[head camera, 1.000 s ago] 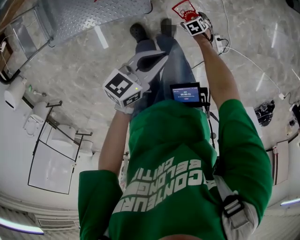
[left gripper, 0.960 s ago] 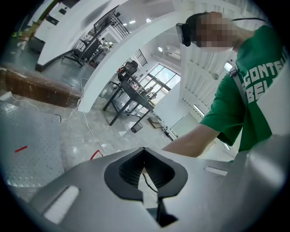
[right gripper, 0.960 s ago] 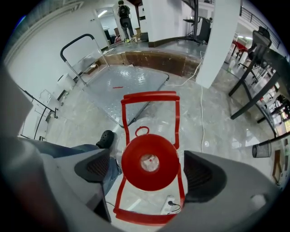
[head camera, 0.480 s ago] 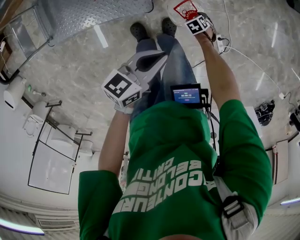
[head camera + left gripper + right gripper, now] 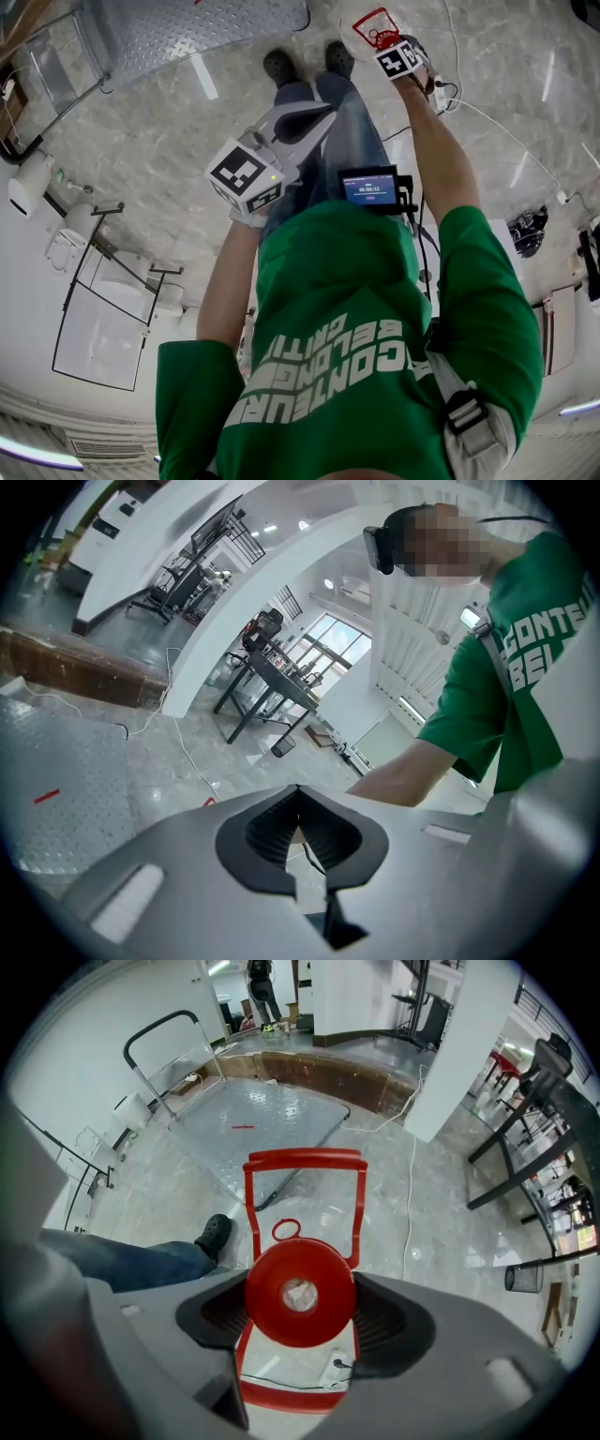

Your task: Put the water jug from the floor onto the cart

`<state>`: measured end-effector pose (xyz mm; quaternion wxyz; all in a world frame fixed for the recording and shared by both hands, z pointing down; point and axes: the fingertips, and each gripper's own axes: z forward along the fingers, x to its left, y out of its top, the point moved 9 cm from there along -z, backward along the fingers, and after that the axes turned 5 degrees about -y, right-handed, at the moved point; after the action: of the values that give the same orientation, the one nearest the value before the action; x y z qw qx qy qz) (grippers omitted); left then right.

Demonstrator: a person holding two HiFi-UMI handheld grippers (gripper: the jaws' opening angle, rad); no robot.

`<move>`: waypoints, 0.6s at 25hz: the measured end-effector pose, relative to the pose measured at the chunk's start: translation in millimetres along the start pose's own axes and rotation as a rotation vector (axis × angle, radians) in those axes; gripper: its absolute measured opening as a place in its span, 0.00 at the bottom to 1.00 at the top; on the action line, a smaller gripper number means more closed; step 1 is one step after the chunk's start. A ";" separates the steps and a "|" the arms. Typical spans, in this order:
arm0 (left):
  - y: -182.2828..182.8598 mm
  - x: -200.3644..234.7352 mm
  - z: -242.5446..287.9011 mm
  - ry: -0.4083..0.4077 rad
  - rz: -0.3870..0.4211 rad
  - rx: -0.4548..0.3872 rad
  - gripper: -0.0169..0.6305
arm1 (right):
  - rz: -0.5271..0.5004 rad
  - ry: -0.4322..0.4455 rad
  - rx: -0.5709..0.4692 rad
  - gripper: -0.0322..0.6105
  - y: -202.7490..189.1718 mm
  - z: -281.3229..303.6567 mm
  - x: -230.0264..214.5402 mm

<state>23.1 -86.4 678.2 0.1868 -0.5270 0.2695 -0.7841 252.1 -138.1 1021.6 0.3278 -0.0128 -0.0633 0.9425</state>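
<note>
- Closing in from their widest, the fingers of the right gripper had come to a stop on either side of the red cap of the water jug. A second earlier they had stood wide apart above it; now they pressed against the cap's rim and moved no further.
- By my judgement, that meant the grasp was made and the lift was the next step. Nothing in the views showed the jug raised yet.
- The jug stood on the marble floor, near the person's shoes, with its red carrying handle framing the cap.
- The cart — a flat metal platform with a push bar — lay beyond the shoes, near the jug but apart from it.
- The right arm reached out straight, with the gripper pointing down onto the cap. It had barely shifted in the head view over the last second.
- The left gripper hung in front of the person's thigh, tilted a little below level, in the same place as before. Its fingers were together, tips meeting, with nothing between them.
- The cap was smooth and round, so a grip on it alone might slip under the jug's weight — a judgement, not a thing seen.
</note>
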 end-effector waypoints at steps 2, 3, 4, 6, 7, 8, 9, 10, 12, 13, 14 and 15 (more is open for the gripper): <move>2.6 -1.6 -0.6 0.000 0.007 -0.004 0.03 | 0.004 -0.001 -0.001 0.52 -0.4 -3.5 -0.3; 3.3 -2.6 -0.6 0.000 0.011 -0.004 0.03 | 0.005 -0.003 0.000 0.52 -1.0 -5.6 -0.5; 3.8 -3.9 -0.4 -0.001 0.015 -0.005 0.03 | 0.005 -0.006 0.001 0.52 -1.9 -7.9 -0.9; 4.0 -6.8 -1.1 -0.003 0.024 -0.007 0.03 | 0.000 -0.010 0.003 0.52 -3.9 -12.3 -0.8; 4.0 -8.5 -2.0 -0.004 0.027 -0.008 0.03 | -0.002 -0.009 0.005 0.52 -5.0 -14.7 0.2; 4.2 -10.6 -3.0 -0.004 0.028 -0.008 0.03 | -0.004 -0.008 0.007 0.52 -6.2 -17.7 1.4; 4.8 -12.8 -3.8 -0.005 0.030 -0.008 0.03 | -0.004 -0.005 0.007 0.52 -7.0 -21.4 2.2; 6.0 -15.0 -4.2 -0.006 0.033 -0.008 0.03 | -0.003 -0.004 0.004 0.52 -7.1 -25.7 2.0; 9.6 -19.3 -3.9 -0.007 0.044 -0.012 0.03 | 0.000 -0.004 -0.007 0.52 -6.0 -35.7 -1.2; 11.3 -22.1 -3.6 -0.008 0.050 -0.014 0.03 | 0.001 -0.004 -0.014 0.52 -5.8 -41.4 -3.2; 12.7 -25.2 -3.3 -0.008 0.056 -0.018 0.03 | 0.001 -0.005 -0.020 0.52 -6.1 -47.3 -4.8; 14.2 -28.3 -3.2 -0.008 0.063 -0.022 0.03 | 0.001 -0.007 -0.028 0.52 -6.2 -53.3 -6.2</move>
<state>30.9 -80.4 647.9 0.2065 -0.5233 0.2939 -0.7728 264.3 -131.2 969.4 0.3270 -0.0143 -0.0776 0.9417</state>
